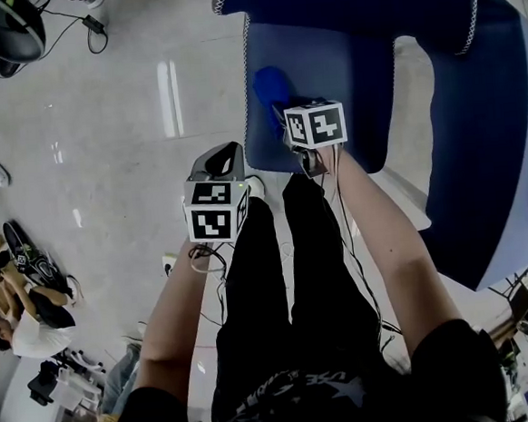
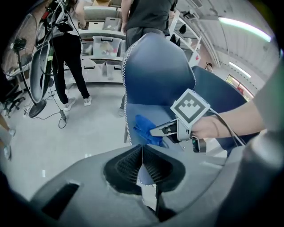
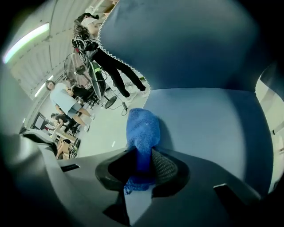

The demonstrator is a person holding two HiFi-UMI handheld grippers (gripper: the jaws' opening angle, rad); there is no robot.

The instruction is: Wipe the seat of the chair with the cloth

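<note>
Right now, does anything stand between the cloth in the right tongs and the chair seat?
Nothing visible does. The right tongs are shut on the blue cloth, which is at the seat near its edge, and the seat ahead is bare.

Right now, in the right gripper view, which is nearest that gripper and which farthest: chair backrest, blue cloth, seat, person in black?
1. Blue cloth, clamped in the right gripper.
2. Seat, just ahead, underneath.
3. Backrest, rising behind the seat.
4. Person in black, upper left, beyond the chair.
</note>
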